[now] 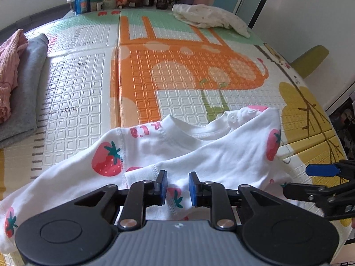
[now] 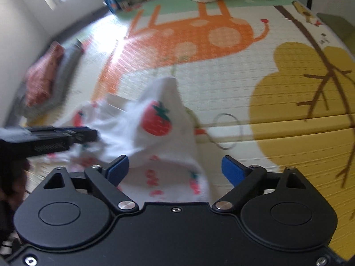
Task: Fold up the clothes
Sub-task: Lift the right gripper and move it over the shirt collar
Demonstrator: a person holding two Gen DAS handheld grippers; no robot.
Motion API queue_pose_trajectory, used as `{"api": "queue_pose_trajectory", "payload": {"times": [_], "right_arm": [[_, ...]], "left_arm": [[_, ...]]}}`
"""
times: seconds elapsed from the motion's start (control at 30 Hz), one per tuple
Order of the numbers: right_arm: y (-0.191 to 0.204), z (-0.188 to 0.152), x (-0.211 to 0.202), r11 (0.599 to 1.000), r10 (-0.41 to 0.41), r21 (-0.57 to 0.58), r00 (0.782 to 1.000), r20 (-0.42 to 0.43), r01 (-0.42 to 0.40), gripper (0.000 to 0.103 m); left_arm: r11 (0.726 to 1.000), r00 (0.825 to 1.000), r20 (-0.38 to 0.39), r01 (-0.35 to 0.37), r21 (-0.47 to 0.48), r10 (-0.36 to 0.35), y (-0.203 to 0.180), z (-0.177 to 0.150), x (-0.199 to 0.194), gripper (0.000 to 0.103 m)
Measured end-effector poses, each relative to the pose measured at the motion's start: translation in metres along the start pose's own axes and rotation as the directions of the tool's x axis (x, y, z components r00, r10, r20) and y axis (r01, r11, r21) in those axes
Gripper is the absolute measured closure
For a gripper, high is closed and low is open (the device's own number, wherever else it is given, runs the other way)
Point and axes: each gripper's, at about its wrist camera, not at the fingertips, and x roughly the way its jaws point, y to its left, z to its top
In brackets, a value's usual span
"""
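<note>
Over the white strawberry-print cotton shirt [image 1: 199, 155], the left gripper [image 1: 177, 187] is standing with jaws slightly apart, unclamped; the right gripper [image 2: 175, 169], beside it, is gaping wide, empty.

Both grippers are black plastic with blue pads and silver screws; left gripper [image 1: 177, 188] has a ribbed grey body, right gripper [image 2: 175, 169] is all black.

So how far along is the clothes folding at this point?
Done: a pink garment lies on a folded grey one at the mat's edge. In hand: the white strawberry-print shirt, rumpled, under both grippers; the left gripper and the right gripper grip nothing. Left: the cream garment.
</note>
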Motion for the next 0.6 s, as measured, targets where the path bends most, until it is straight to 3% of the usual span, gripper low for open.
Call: {"api": "queue_pose_trajectory", "payload": {"times": [0.37,0.6], "right_arm": [[0.017,0.001,0.027,0.976,-0.171,-0.137,0.985,-0.001,0.169,0.016],[0.002,0.004,0.035,0.973,-0.228,-0.041,0.974,-0.018,0.227,0.016]], "left_arm": [[1.000,1.000,-0.020,0.000,0.001,0.000,0.000,0.002,0.005,0.079],[1.000,1.000,-0.031,-0.001,0.012,0.002,-0.002,0.004,0.007,0.077]]}}
